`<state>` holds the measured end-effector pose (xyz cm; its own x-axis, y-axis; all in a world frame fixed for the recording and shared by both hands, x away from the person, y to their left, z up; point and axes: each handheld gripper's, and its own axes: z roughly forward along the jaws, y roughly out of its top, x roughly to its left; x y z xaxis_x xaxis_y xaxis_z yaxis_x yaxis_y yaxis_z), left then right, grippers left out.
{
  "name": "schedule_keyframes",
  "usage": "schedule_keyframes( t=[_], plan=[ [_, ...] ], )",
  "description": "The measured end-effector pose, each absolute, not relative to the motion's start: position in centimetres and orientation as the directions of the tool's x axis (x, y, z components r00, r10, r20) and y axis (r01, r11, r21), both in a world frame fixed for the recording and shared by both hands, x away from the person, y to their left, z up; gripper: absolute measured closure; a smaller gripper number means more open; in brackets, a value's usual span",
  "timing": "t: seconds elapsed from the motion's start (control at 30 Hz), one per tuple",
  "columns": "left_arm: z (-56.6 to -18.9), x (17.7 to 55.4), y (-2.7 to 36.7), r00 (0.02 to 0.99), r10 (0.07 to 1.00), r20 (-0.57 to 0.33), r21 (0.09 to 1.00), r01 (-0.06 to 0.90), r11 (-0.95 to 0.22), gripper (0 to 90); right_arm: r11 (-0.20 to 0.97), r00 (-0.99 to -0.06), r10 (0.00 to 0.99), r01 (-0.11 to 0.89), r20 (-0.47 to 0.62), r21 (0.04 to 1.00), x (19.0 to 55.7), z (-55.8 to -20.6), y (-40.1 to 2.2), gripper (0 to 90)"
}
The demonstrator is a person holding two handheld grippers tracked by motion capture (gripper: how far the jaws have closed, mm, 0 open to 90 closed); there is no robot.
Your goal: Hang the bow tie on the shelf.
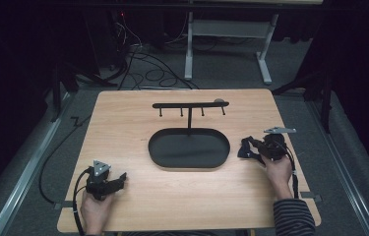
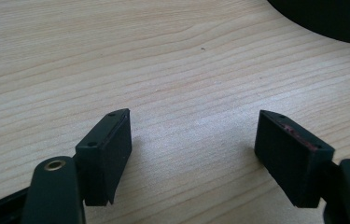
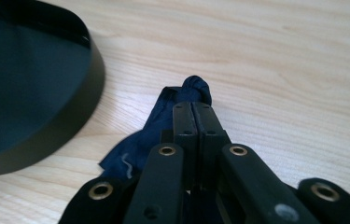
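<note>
Right gripper view showed a dark blue cloth (image 3: 163, 126), bunched and knotted at its far end, pinched between the two black jaws of the right gripper (image 3: 192, 109), which were pressed fully together on the fabric. A loose fold of the cloth trailed out toward 7 o'clock of the jaws onto the wooden table (image 3: 294, 70). At 10 o'clock from the grip lay the black oval tray (image 3: 70, 102), its wall near the cloth but apart from it.

From the high view, the cloth (image 1: 245, 149) sat at about 3 o'clock of the tray (image 1: 189, 148), just off its rim, with the right gripper (image 1: 252, 147) pointing toward the tray. Behind the tray, at 12 o'clock, a black hook rack (image 1: 190, 105) rose on a thin post. The left gripper (image 1: 121, 178) rested near the table's 7 o'clock corner, well apart from the tray. In the left gripper view its jaws stood wide apart with bare wood (image 2: 116, 60) between them, holding nothing.
</note>
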<state>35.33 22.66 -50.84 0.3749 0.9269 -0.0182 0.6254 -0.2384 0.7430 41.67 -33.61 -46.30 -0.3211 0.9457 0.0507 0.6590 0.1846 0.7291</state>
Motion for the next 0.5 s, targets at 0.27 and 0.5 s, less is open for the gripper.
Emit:
schedule_keyframes(
  t=[0.27,0.5],
  plan=[
    [-50.8,35.3,22.7,0.375,0.927,-0.018,0.743,0.625,-0.238,27.8,0.192,-0.346,0.937,0.604,0.038,0.773,40.4,-44.8,-33.4,90.0],
    [-50.8,35.3,22.7,0.375,0.927,-0.018,0.743,0.625,-0.238,27.8,0.191,-0.366,0.93,0.567,0.037,0.801,39.6,-43.8,-33.4,90.0]
  ],
)
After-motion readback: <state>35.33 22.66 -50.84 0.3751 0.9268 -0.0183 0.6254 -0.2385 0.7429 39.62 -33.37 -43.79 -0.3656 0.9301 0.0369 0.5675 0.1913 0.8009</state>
